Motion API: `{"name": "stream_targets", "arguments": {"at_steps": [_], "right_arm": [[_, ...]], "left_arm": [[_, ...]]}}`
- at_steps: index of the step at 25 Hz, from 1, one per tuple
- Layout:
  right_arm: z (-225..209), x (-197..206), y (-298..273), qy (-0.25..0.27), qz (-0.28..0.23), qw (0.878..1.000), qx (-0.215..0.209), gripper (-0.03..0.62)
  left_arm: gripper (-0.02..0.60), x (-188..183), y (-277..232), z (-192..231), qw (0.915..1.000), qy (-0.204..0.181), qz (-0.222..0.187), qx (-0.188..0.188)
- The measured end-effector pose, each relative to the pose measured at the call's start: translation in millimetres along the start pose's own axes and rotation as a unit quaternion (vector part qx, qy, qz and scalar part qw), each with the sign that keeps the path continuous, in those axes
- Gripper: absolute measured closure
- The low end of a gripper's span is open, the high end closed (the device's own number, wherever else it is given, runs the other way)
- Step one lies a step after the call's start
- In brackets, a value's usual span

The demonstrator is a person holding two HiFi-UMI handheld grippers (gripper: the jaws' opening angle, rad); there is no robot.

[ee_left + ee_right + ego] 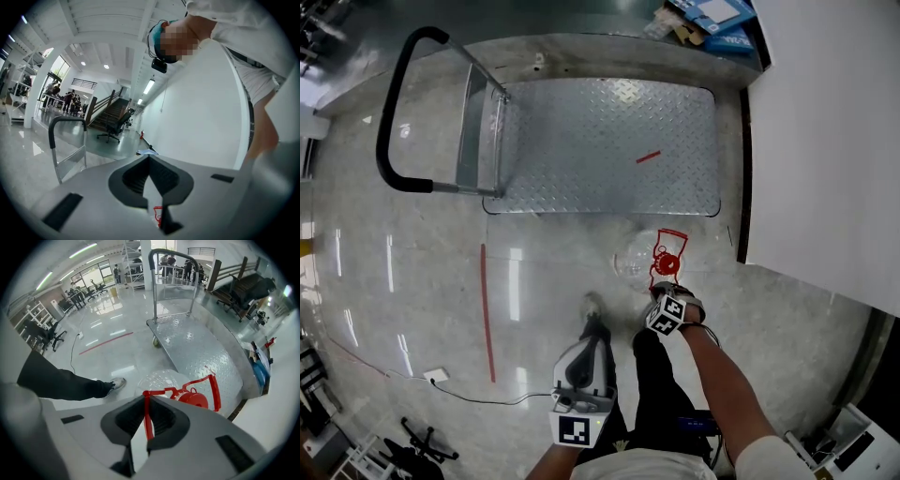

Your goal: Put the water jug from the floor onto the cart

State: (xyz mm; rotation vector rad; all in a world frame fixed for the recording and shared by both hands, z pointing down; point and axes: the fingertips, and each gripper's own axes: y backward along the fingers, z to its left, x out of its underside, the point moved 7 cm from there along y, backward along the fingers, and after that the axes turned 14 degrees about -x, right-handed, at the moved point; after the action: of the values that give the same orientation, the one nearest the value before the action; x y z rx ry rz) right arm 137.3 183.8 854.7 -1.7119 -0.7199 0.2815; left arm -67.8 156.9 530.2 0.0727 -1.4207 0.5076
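Note:
The clear water jug (pixel 639 259) with a red cap and red carry handle (pixel 668 251) is on the floor just in front of the cart's near edge. My right gripper (pixel 662 289) is at the jug's near side, shut on the red handle (pixel 147 417); the jug's body (pixel 157 379) and cap (pixel 195 399) show just beyond the jaws. The metal platform cart (pixel 609 141) stands beyond it, its deck bare but for a red strip (pixel 648 157). My left gripper (pixel 584 364) hangs lower left by the person's leg, jaws shut (pixel 149 159) on nothing.
The cart's black push handle (pixel 389 112) rises at its left end. A white wall (pixel 825 141) runs along the right. Boxes (pixel 712 23) lie beyond the cart. Red tape (pixel 487 309) and a cable (pixel 441 386) mark the floor at left. The person's shoe (pixel 593 303) is near the jug.

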Motion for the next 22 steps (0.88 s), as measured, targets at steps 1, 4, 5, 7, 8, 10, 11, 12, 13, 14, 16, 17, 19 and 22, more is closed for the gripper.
{"name": "stream_targets", "arguments": {"at_steps": [1,4,5,7,8,10,11,12,13,14,16,17,19,22], "right_arm": [[3,-2,4,0.004,0.001,1.000,-0.003,0.560],[13,-10,16,0.017,0.006,1.000,-0.015,0.560],[17,-13,19,0.023,0.009,1.000,-0.018,0.560],[26,-20,28,0.035,0.016,0.999,-0.025,0.562],[31,-24,32,0.042,0.019,0.998,-0.030,0.563],[44,-34,41,0.058,0.026,0.997,-0.037,0.563],[49,-41,47,0.067,0.028,0.997,-0.037,0.563],[54,-49,54,0.078,0.029,0.996,-0.035,0.563],[56,-57,61,0.087,0.030,0.995,-0.032,0.563],[57,-66,69,0.096,0.030,0.994,-0.029,0.563],[55,-86,86,0.111,0.031,0.993,-0.025,0.565],[52,-96,94,0.116,0.031,0.992,-0.021,0.563],[44,-118,109,0.127,0.030,0.991,-0.012,0.565],[23,-157,130,0.149,0.029,0.988,0.010,0.565]], "left_arm": [[0.578,-3,0,1,1.0000,0.002,-0.003,-0.002],[0.578,-14,1,5,0.9998,0.009,-0.013,-0.009],[0.578,-17,1,7,0.9997,0.012,-0.016,-0.013],[0.578,-24,4,11,0.9994,0.015,-0.023,-0.020],[0.578,-28,7,14,0.9992,0.017,-0.027,-0.023],[0.578,-36,12,21,0.9989,0.021,-0.033,-0.028],[0.578,-40,15,25,0.9987,0.021,-0.035,-0.030],[0.578,-45,18,30,0.9986,0.021,-0.038,-0.031],[0.578,-51,20,34,0.9983,0.021,-0.043,-0.033],[0.578,-56,22,39,0.9980,0.022,-0.048,-0.035],[0.578,-68,25,49,0.9971,0.026,-0.059,-0.041],[0.578,-75,25,54,0.9964,0.029,-0.067,-0.044],[0.578,-89,27,64,0.9952,0.033,-0.080,-0.046],[0.578,-107,26,81,0.9937,0.028,-0.097,-0.049]]}}
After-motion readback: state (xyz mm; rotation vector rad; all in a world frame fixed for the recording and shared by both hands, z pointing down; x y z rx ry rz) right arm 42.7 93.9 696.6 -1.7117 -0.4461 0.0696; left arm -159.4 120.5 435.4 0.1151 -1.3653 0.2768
